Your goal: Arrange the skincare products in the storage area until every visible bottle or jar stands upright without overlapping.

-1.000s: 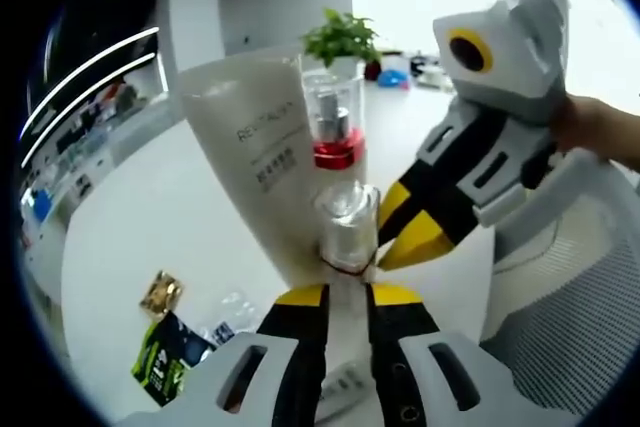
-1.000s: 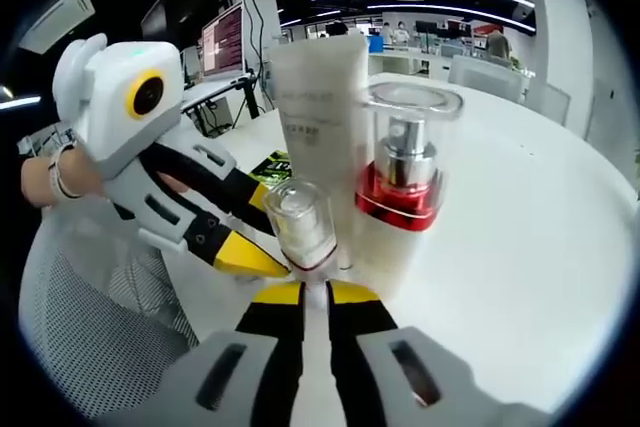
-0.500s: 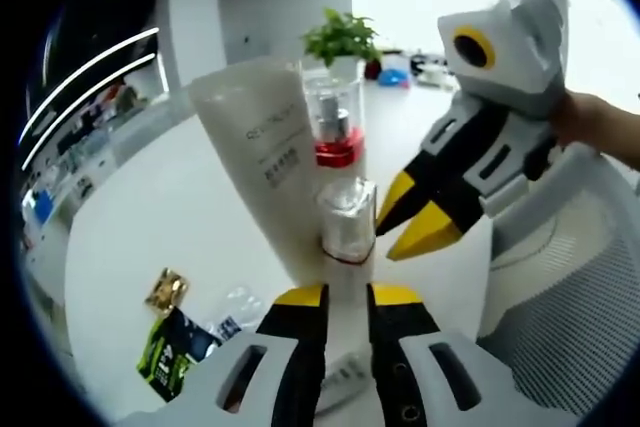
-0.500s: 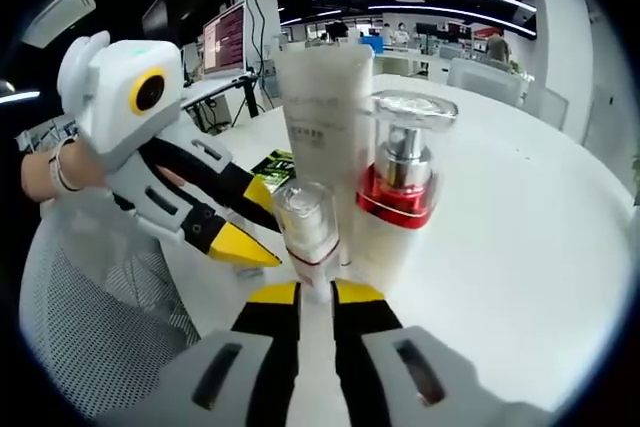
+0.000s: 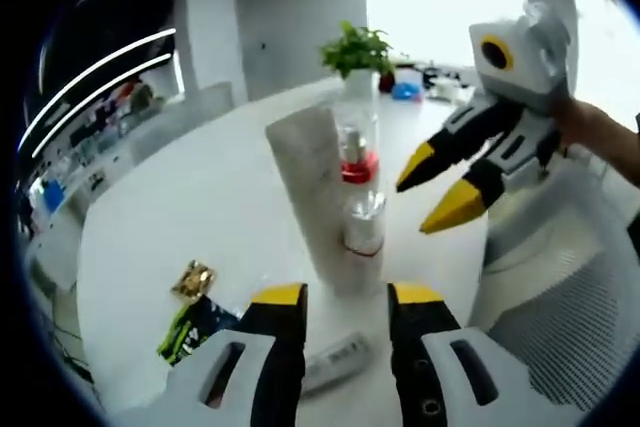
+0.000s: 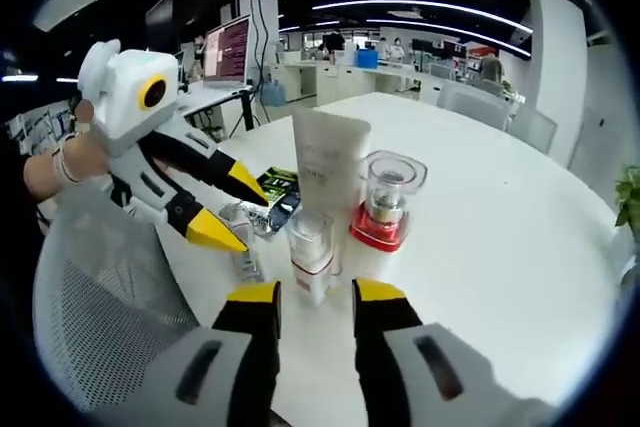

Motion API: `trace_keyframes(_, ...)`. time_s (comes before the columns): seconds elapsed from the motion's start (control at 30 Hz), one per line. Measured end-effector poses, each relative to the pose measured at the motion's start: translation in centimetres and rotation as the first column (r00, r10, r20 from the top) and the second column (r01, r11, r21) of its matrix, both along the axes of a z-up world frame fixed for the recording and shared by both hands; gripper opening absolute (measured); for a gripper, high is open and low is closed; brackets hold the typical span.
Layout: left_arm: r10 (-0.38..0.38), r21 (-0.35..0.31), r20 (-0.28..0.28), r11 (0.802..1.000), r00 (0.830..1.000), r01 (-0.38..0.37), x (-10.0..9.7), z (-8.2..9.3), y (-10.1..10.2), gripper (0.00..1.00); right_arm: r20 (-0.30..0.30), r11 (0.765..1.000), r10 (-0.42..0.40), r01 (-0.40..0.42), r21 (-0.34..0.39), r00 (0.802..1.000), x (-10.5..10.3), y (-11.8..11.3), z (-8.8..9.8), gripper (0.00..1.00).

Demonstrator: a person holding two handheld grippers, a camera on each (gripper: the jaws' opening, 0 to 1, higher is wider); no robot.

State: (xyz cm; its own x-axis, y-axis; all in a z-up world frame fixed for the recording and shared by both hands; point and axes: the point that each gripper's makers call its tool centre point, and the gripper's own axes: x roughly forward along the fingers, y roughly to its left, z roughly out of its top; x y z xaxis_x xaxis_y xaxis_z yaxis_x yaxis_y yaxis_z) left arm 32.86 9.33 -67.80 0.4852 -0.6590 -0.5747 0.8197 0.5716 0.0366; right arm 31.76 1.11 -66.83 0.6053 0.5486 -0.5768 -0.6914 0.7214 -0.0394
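Both grippers stand with jaws parted and empty, drawn back from the cluster of skincare products.

Left gripper (image 5: 340,299) and right gripper (image 6: 312,297) each hold nothing. On the white table (image 6: 520,247) three products stand upright and close together: a white tube (image 6: 328,169), a small clear-capped bottle with a red band (image 6: 310,247) and a pump bottle with a red collar (image 6: 385,209). Whether they touch cannot be told. Dark sachets (image 5: 190,327) and a small flat item (image 5: 335,359) lie on the table near the left gripper. Judged from this, the standing group looks settled; a good next move is approaching the lying pieces low and slow, keeping wide of the tall tube, which would topple easily.
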Motion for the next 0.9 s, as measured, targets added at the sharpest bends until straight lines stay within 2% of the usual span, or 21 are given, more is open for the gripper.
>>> trace_keyframes(0.23, 0.082, 0.000, 0.028, 0.997, 0.996, -0.082, 0.0, 2.1, 3.2, 0.47, 0.049, 1.000, -0.019, 0.020, -0.015, 0.999, -0.5, -0.6, 1.9, 0.43)
trace_keyframes(0.47, 0.114, -0.009, 0.051, 0.993, 0.992, -0.114, -0.7, 3.6, 4.8, 0.62, 0.091, 0.998, -0.058, 0.059, -0.017, 0.994, -0.9, -1.1, 3.6, 0.62)
trace_keyframes(0.73, 0.139, 0.026, 0.026, 0.990, 0.990, -0.140, -1.8, 3.0, 6.6, 0.75, 0.115, 0.997, -0.071, 0.075, -0.026, 0.991, -1.3, -0.9, 4.3, 0.80)
trace_keyframes(0.9, 0.173, 0.024, 0.010, 0.985, 0.985, -0.173, -2.0, 2.9, 7.6, 0.83, 0.123, 0.996, -0.081, 0.085, -0.035, 0.989, -1.2, -1.0, 4.3, 0.88)
